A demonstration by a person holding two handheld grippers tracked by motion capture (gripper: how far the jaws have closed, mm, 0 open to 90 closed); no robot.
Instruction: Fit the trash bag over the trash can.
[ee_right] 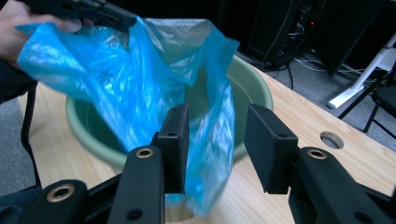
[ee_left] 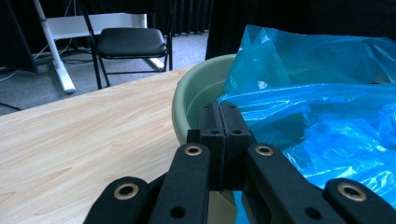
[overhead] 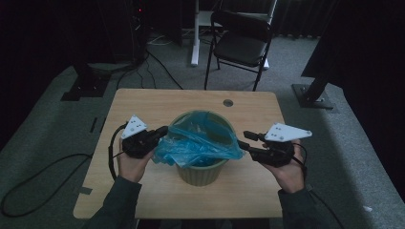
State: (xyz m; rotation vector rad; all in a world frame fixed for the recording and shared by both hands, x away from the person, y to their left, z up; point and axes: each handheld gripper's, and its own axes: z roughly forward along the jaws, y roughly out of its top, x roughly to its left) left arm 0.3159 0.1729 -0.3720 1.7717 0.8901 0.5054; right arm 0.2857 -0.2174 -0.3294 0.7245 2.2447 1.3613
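The fingers [ee_left: 219, 126] of the left gripper [overhead: 152, 139] are pressed together, pad against pad, at the near edge of the blue plastic bag [overhead: 196, 143]. In the left gripper view the film meets the finger tips, but whether a fold is pinched between the pads cannot be told. In the right gripper view that gripper [ee_right: 100, 14] sits at the upper corner of the bag, with the film hanging away from it.

The fingers [ee_right: 175, 140] of the right gripper [overhead: 248, 143] stand spread, with a clear gap between the two pads. A loose flap of the bag [ee_right: 140, 84] hangs just beside the left pad and partly across the gap; the pads do not press on it.

The bag lies in and over the pale green bin [overhead: 200, 174], draped across its rim on the left side and bunched above its opening. The bin stands upright near the middle of the wooden table [overhead: 143, 102], between the two grippers. Behind the table, on the grey carpet, stands a black folding chair [overhead: 241, 40].
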